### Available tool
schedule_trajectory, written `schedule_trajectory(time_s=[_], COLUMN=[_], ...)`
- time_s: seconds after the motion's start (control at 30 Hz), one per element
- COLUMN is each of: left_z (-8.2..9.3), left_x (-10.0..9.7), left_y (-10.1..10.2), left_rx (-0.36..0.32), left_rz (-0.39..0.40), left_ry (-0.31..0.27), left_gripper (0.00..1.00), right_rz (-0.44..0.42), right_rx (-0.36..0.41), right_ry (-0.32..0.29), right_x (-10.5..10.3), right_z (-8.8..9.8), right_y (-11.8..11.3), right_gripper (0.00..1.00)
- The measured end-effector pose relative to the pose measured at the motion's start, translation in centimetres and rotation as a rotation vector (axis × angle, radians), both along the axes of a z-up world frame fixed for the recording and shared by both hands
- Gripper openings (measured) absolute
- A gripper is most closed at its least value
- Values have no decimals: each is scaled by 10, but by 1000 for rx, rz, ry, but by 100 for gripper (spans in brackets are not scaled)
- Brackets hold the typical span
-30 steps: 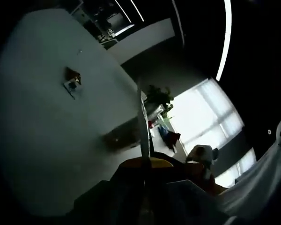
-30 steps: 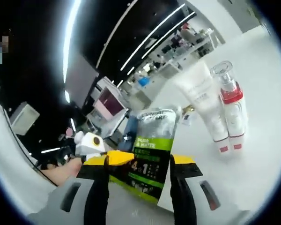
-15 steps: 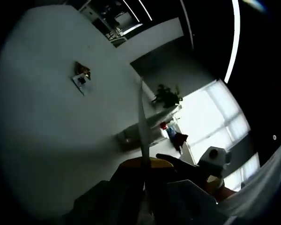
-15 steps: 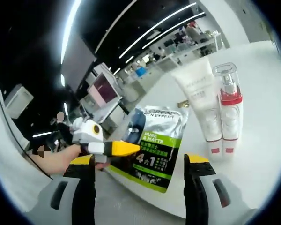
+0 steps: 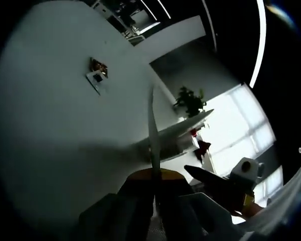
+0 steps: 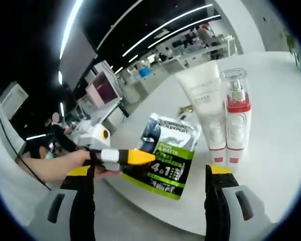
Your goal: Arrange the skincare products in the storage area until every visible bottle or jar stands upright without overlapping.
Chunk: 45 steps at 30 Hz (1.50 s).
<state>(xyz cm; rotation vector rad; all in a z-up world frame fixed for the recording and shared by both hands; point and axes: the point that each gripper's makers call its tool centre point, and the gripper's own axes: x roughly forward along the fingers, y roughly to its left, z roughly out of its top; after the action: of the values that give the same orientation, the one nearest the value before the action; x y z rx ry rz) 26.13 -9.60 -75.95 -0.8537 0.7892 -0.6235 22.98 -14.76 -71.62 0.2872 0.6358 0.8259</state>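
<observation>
- Right claw (image 6: 148,173): jaws spread wide, released, nothing between them; yellow tips low in the right gripper view.
- Green and grey sachet (image 6: 166,155) held up over the white bench (image 6: 271,125), tilted, its lower edge toward the near bench edge; whether it touches the bench, cannot tell.
- Left claw (image 6: 128,157) comes in from the left of the right gripper view, yellow tip clenched on the sachet's left edge; a person's hand (image 6: 65,164) is behind it.
- White tube (image 6: 203,108) stands on its cap on the bench, just right of the sachet.
- Clear-capped bottle (image 6: 234,123) with a red collar stands upright, touching or just beside the tube on its right.
- Small gold item (image 6: 186,108) lies on the bench behind the sachet, too small to tell what it is.
- Left gripper view: own claw (image 5: 154,173) pressed together on the sachet (image 5: 151,125), seen edge-on as a thin pale strip rising from the tips.
- Same view is dim: bench surface (image 5: 50,130) with a small card-like thing (image 5: 98,80) well away, a plant (image 5: 190,100) and a bright window (image 5: 236,125) beyond.
- Right claw's dark tip (image 5: 215,178) enters low right in the left gripper view.
</observation>
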Motion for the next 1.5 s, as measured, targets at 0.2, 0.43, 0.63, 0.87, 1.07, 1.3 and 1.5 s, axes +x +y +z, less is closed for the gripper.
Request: schedule_trajectory(time_s=[0.2,0.43,0.63,0.87,1.07,1.3,1.5], left_z=[-7,-16,-25,-28,-36,-41,-42], left_x=[2,4,9,13,15,14,18], left_y=[-3,-7,-7,-7,-7,-4,-2], left_rx=[-2,13,39,44,79,188,238], left_rz=[10,4,9,18,20,-15,-32], left_ry=[20,29,35,48,75,49,27], left_gripper=[1,1,1,1,1,1,2], right_rz=[-32,-59,-71,-85,-97,-96,-95], right_rx=[-40,-60,-64,-66,-67,-64,-61], right_ry=[8,13,13,18,22,26,33], right_x=[3,6,7,8,9,8,7], right_z=[-4,-4,-4,-5,-6,-6,-7], right_y=[-11,-23,-26,-28,-31,-31,-30], right_gripper=[100,100,100,100,100,100,100])
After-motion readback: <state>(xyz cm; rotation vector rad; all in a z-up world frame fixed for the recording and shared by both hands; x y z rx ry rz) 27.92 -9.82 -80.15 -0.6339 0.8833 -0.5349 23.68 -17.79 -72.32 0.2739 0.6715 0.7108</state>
